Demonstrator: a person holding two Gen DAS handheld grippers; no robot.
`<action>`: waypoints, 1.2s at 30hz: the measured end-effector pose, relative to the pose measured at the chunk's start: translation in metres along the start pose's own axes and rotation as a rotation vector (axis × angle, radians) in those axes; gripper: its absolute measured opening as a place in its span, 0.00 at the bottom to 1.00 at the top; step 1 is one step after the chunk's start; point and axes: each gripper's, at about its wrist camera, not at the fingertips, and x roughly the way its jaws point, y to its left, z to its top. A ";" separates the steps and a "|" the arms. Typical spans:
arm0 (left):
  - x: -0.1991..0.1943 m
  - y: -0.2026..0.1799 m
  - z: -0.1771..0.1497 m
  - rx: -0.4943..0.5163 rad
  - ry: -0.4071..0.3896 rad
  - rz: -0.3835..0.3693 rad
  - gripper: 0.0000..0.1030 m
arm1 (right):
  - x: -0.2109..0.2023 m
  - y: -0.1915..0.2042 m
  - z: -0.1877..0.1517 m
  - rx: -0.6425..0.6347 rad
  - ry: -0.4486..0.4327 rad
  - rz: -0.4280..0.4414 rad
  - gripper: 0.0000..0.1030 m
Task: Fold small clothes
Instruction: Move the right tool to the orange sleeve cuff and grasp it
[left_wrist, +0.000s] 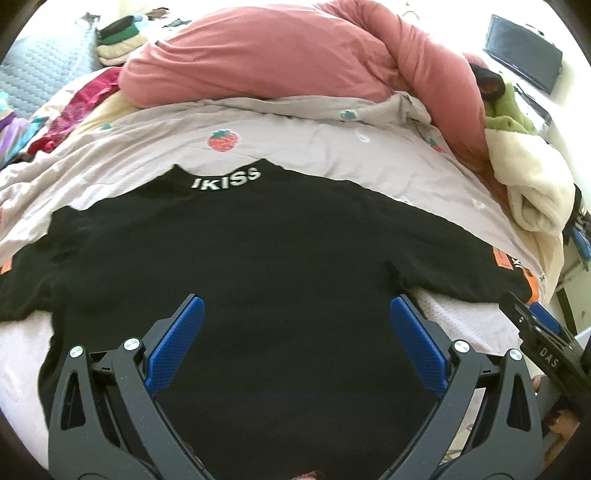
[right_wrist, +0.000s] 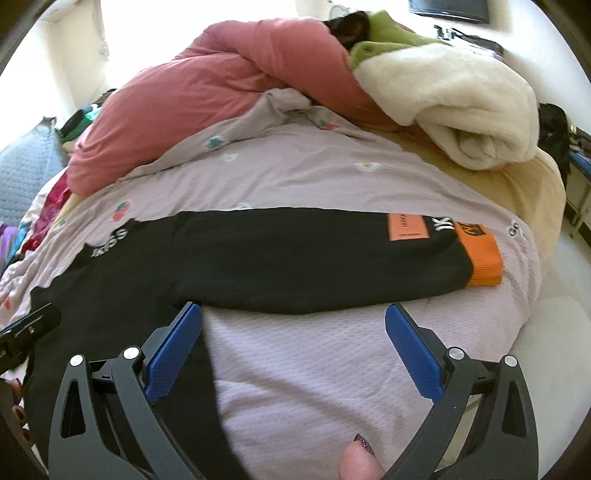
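The black sweater lies flat on the bed, soft, limp knit, best pinched at its orange cuff, with left gripper and right gripper both wide and empty.

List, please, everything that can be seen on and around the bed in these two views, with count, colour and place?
black sweater: one, black with white lettering at the collar, spread flat on the bed, nearest the cameras
orange cuff: one, orange, at the end of the sweater's outstretched sleeve
quilt: one, pale lilac with strawberry prints, under the sweater
pink duvet: one, pink, bunched at the far side
cream blanket: one, cream, rolled at the far right
green garment: one, green, behind the blanket
screen: one, dark, far right
left hand-held gripper: one, black with blue pads, open over the sweater's body
right hand-held gripper: one, same colours, open below the sleeve
thumb: one, painted nail, bottom edge
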 end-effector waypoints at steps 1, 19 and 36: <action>0.004 -0.003 0.002 0.005 0.007 -0.005 0.92 | 0.002 -0.005 0.001 0.009 0.001 -0.010 0.96; 0.056 -0.051 0.017 0.110 0.094 -0.082 0.92 | 0.039 -0.090 0.008 0.232 0.078 -0.128 0.96; 0.091 -0.074 0.024 0.141 0.151 -0.159 0.92 | 0.079 -0.125 0.029 0.347 0.094 -0.143 0.96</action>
